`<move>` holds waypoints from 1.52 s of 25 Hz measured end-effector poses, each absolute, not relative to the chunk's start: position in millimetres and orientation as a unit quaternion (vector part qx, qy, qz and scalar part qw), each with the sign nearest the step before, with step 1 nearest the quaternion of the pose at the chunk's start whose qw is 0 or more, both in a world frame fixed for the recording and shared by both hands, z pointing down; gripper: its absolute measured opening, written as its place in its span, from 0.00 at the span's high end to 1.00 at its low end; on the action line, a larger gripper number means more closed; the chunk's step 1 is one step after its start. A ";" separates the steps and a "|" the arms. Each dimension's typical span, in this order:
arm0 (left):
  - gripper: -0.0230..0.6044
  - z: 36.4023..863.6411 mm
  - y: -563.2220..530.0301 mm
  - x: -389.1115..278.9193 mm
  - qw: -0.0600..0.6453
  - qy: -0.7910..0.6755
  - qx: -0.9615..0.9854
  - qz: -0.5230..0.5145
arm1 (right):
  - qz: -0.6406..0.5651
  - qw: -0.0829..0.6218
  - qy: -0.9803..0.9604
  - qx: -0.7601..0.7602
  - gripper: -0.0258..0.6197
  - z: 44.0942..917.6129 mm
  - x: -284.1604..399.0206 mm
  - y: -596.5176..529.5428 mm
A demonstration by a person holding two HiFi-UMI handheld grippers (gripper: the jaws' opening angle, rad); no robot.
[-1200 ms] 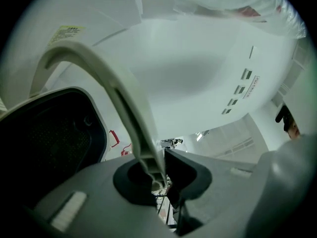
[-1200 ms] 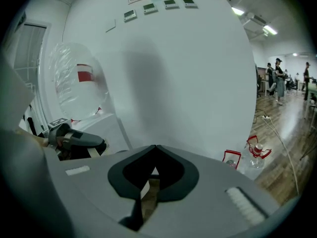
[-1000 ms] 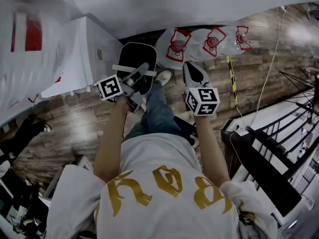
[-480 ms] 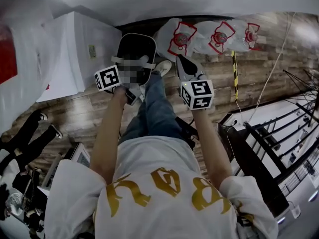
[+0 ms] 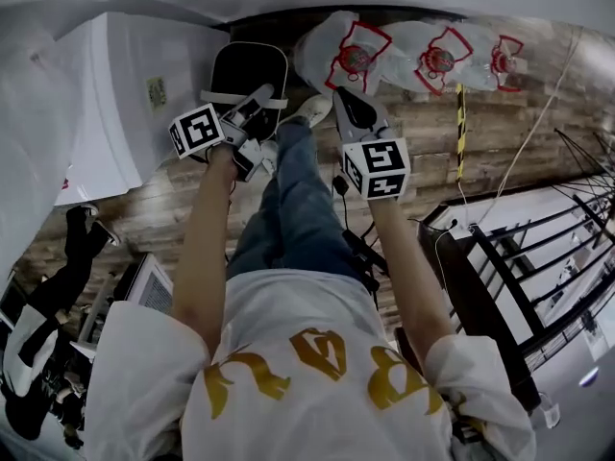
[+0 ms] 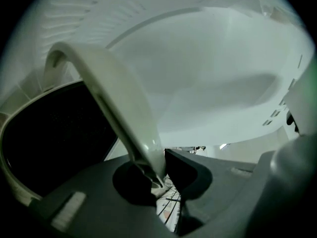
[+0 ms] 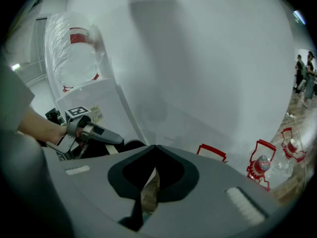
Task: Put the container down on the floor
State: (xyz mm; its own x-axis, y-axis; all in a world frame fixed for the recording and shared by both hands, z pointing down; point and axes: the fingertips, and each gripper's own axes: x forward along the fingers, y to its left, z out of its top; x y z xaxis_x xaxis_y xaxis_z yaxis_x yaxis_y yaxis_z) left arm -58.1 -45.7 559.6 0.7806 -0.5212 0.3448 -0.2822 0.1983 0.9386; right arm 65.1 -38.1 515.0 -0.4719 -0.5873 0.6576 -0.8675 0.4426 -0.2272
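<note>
- Your left gripper (image 6: 158, 181): jaws clamped on the pale handle (image 6: 116, 100) of the container (image 5: 252, 67).
- Container: black with a pale rim, held by that handle ahead of your feet, just beside the white cabinet (image 5: 110, 94) and over the wooden floor (image 5: 159, 209). You cannot tell whether its base touches the boards.
- Your right gripper (image 7: 150, 180): jaws drawn together with nothing between them, apart from the container.
- Clear bags (image 5: 360, 51) with red print: on the floor near the container.

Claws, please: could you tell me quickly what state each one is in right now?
Left claw: closed on the white handle of the container.
Right claw: closed, holding nothing.
</note>
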 end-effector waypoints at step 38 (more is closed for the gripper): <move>0.87 770.7 -39.4 -57.3 0.755 -0.316 0.572 0.048 | 0.329 0.307 -0.830 0.331 0.92 676.9 -8.4 -29.7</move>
State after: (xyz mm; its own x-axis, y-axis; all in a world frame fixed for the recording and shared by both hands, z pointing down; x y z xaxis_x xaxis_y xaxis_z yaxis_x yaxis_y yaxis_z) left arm -57.3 -39.4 770.7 0.7959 -0.2886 0.5322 -0.4340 0.3410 0.8339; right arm -8.4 -29.7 676.9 -0.5924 -0.3480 0.7266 -0.7512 0.5645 -0.3421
